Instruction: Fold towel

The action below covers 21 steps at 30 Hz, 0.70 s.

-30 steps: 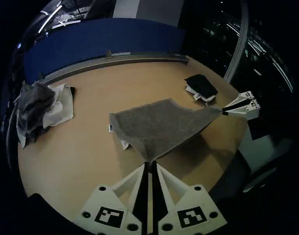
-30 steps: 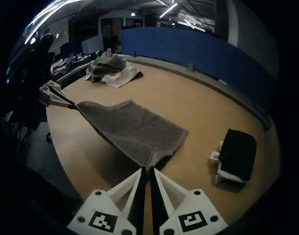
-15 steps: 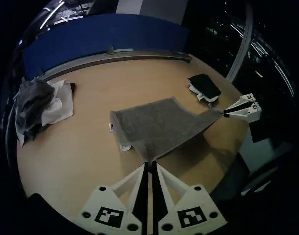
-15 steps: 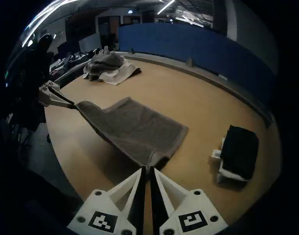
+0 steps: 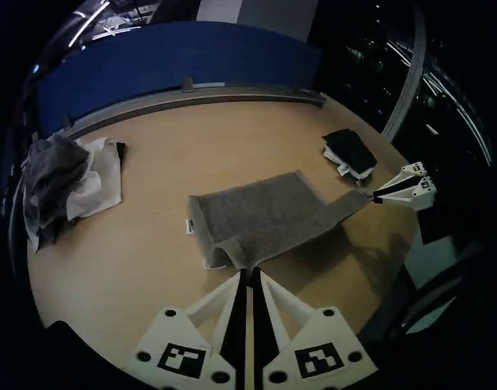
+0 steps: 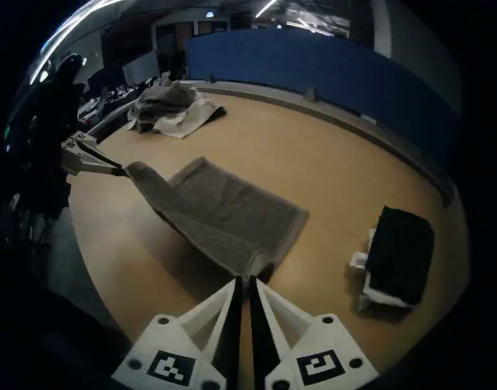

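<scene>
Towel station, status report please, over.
Grippers: left gripper and right gripper each shut on a towel corner. Near edge lifted, far part flat on table. Cloth pile and black stack lie apart, not in the way.

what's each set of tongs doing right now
left tongs: shut on a corner of the grey towel
right tongs: shut on another corner of it

Towel: the edge you hold has come farther across the flat part.
Left gripper, right gripper: you moved both forward.
</scene>
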Tool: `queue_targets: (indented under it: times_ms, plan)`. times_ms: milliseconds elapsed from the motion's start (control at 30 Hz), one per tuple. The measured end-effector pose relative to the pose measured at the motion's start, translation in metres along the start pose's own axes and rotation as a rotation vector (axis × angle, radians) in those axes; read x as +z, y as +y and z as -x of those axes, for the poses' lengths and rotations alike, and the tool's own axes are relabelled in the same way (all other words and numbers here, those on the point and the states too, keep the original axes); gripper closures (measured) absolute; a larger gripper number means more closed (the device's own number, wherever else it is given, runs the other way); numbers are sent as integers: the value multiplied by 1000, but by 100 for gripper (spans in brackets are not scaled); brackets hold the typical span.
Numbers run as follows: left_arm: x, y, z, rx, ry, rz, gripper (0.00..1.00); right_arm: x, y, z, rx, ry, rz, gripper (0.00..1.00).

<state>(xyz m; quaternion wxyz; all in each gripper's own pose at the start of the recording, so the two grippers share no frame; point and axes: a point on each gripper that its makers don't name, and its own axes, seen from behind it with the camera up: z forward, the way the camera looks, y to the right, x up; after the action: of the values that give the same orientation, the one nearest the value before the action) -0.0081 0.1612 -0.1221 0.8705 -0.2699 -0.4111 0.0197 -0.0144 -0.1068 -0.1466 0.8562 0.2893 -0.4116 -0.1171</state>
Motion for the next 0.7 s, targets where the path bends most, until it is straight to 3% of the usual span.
queue_targets:
  times_ms: [400, 700]
  plan:
    - [28, -16, -16, -43, -8, -2, 94, 33, 21, -14, 44, -26, 8, 93]
    - [51, -29, -21, -76, -16, -16, 94, 60, 41, -19, 118, -45, 3, 92]
